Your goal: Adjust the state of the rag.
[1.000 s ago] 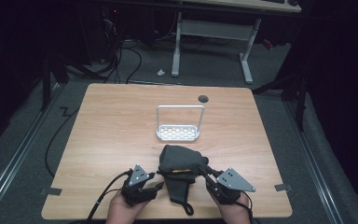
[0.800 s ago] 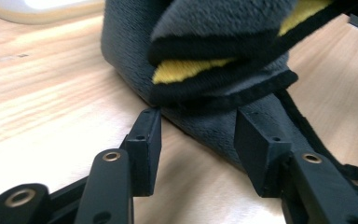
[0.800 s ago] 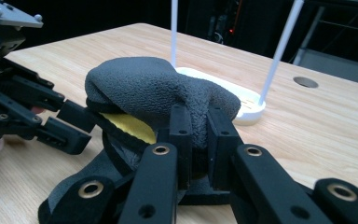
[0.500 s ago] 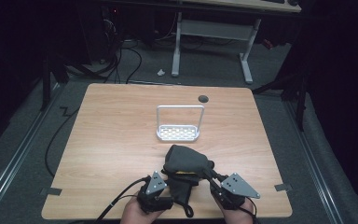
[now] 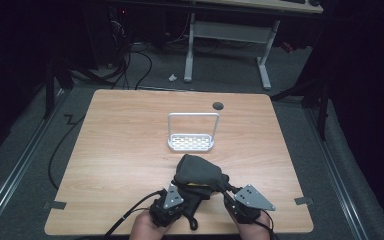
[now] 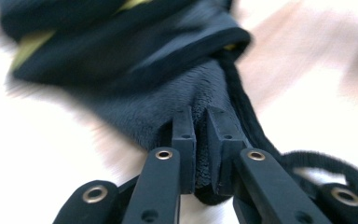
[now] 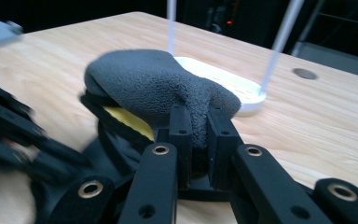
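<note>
Two grippers: we hold one in each hand at the near edge of the table (image 5: pixel 105 150), at about 6 o'clock in the high view, with a dark fleece item between them.
Left gripper (image 5: pixel 176 194): it sits at about 7 o'clock from the fleece item. Its jaws have just been closing, and in the left gripper view (image 6: pixel 200 140) we see them clamped on a fold of the dark plush fabric.
Black cord (image 6: pixel 256 135): it runs from the fabric down the right side of the left gripper view and makes a loop on the table.
Fleece item (image 5: pixel 197 172): it is a dark grey, soft piece that bulges up between both grippers, a little toward 6 o'clock from the table's middle. A yellow part (image 7: pixel 126 119) shows under its upper layer. We cannot tell exactly what kind of garment it is.
White rack (image 5: pixel 191 142): it stands at 12 o'clock from the fleece item, near it but apart, with a thin wire handle arching over a perforated base.
Right gripper (image 5: pixel 227 189): it sits at about 4 o'clock from the fleece item. In the right gripper view (image 7: pixel 199 135) its jaws are pressed together on a grey fleece fold.
Round dark hole (image 5: pixel 218 105): it lies in the tabletop at about 1 o'clock from the rack.
</note>
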